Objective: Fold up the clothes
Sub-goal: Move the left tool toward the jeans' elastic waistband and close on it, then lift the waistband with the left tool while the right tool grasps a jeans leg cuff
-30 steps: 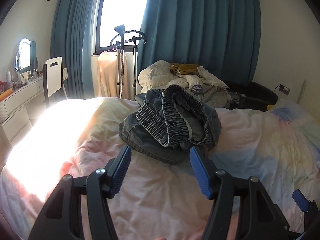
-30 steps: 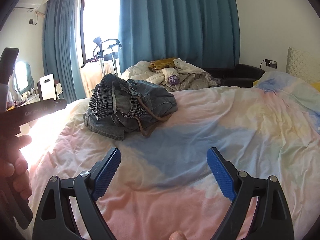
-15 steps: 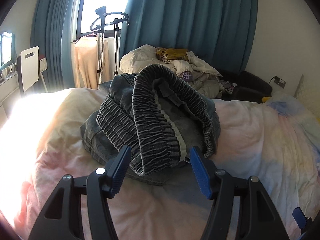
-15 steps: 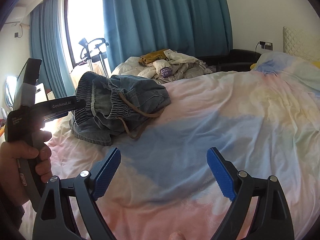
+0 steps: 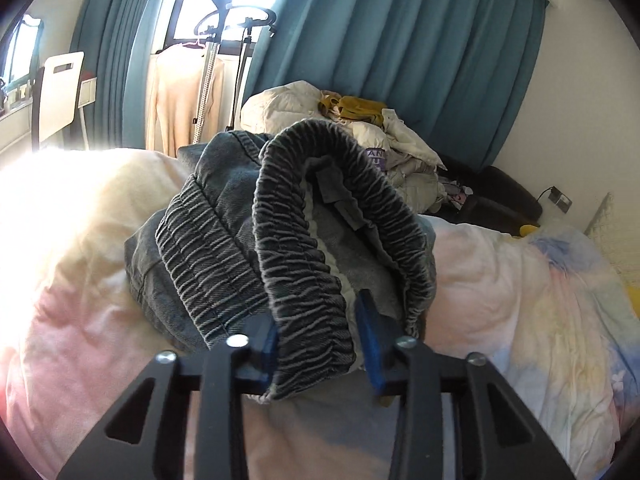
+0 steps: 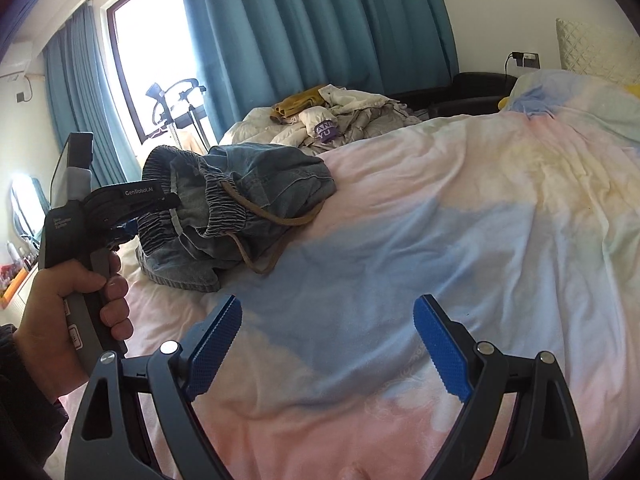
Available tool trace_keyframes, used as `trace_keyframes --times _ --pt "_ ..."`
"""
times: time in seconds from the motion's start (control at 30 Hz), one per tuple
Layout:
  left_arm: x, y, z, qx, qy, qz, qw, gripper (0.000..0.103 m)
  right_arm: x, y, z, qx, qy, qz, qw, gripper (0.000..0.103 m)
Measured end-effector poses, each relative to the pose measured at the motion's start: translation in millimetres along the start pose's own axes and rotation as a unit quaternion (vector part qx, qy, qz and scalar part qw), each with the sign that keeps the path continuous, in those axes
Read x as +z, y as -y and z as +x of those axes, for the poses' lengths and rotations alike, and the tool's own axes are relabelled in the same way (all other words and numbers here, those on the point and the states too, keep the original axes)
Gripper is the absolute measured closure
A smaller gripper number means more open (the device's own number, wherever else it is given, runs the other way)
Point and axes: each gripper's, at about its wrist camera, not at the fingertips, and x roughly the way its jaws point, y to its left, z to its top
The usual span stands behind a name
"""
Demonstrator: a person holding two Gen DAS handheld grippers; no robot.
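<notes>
Left wrist view: the left gripper (image 5: 316, 340) is closing its jaws on the ribbed waistband (image 5: 308, 280) of the denim shorts (image 5: 224, 216), the band right between its pads — nothing is folded yet, the garment lies in a heap.

Right wrist view: the right gripper (image 6: 328, 344) gapes wide and empty over bare bedspread (image 6: 460, 220); the shorts lie ahead to its left, and every fold remains — a judgement.

Teal curtains (image 5: 400, 60) hung floor-length against white walls, parted at a bright window (image 6: 156, 52). Sunlight washed out the left side of the bed's pastel duvet (image 6: 480, 208). A white chair (image 5: 60, 92) stood by the left wall, and a wall socket (image 6: 527, 57) sat near the quilted headboard (image 6: 596, 48).
</notes>
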Motion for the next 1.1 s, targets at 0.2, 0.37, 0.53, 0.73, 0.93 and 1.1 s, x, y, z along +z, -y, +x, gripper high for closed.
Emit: trace_keyframes --times 0.2,0.37,0.53,0.73,0.93,1.1 --pt "-6.0 30.7 -28.3 -0.04 0.002 0.03 0.9987 0.092 6.7 7.6 -12.6 0.018 0.017 0.022 0.999 0.014" --pt "-23.4 63.4 -45.1 -0.066 0.0 0.081 0.9945 0.092 19.5 24.2 -26.5 0.039 0.036 0.064 0.997 0.014" --pt "-47.3 78.6 -40.3 -0.071 -0.019 0.118 0.9903 0.092 31.5 47.5 -40.3 0.063 0.059 0.119 0.989 0.014" --pt "-58.0 68.9 -34.4 -0.055 -0.045 0.093 0.9931 0.089 33.1 52.6 -33.1 0.086 0.039 0.131 0.987 0.014" --pt "-57.3 46.2 -36.8 -0.05 -0.08 0.059 0.9938 0.079 31.8 44.4 -29.1 0.093 0.032 0.111 0.989 0.014" --pt "-63.3 11.7 -51.1 -0.071 -0.087 0.009 0.9936 0.079 24.1 35.4 -25.6 0.096 0.016 0.102 0.99 0.014"
